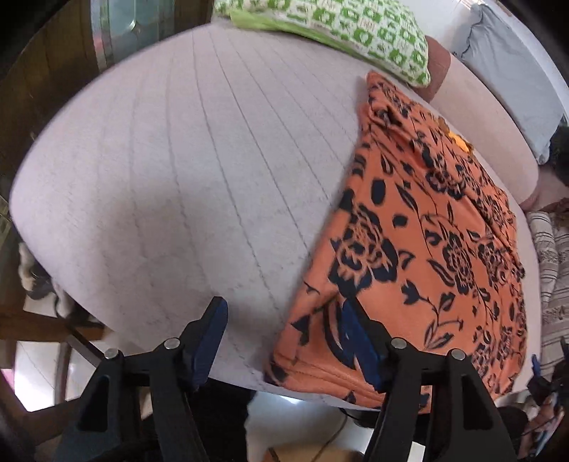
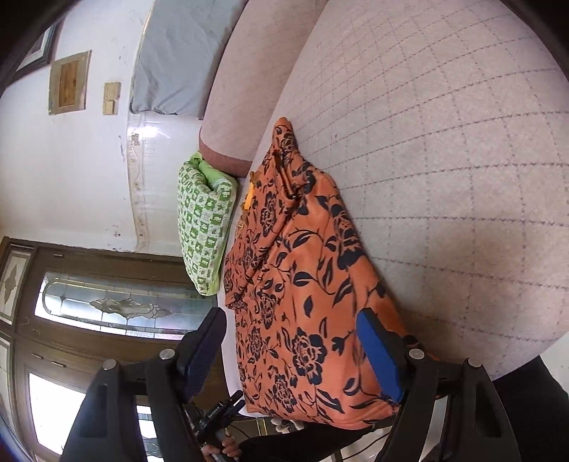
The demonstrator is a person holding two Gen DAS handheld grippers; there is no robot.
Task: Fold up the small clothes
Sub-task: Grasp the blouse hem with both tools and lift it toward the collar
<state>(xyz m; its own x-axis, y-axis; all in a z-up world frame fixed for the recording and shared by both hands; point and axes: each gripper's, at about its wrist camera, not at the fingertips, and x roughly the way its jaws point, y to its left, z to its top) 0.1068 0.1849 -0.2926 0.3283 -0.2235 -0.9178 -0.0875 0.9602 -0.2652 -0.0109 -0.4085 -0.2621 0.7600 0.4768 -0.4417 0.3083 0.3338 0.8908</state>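
The orange garment (image 1: 419,248) with a dark flower print lies on the bed (image 1: 177,177), folded over into a long band that reaches from the near edge of the mattress toward the green patterned pillow (image 1: 355,32) at the far side. I judge it to be light and soft, perhaps a fleece-like cloth, so it will bend and sag when lifted and will not keep its shape. It does not look slippery, and it is not fragile. The best places to take hold seem to be the two near corners, where the layers lie together in a thick edge. A pinch there should catch all layers at once.

The left tongs (image 1: 284,341) point steeply down at the near left corner of the garment. They stand partly open. One pad is over the cloth and the other over the bare mattress, and nothing is pinched.

The right tongs (image 2: 295,352) point more level along the length of the garment, rolled to the side, with the door (image 2: 89,302) behind them. They are wide open across the near end of the cloth and hold nothing. The blue pad (image 2: 380,352) rests at the cloth's edge.
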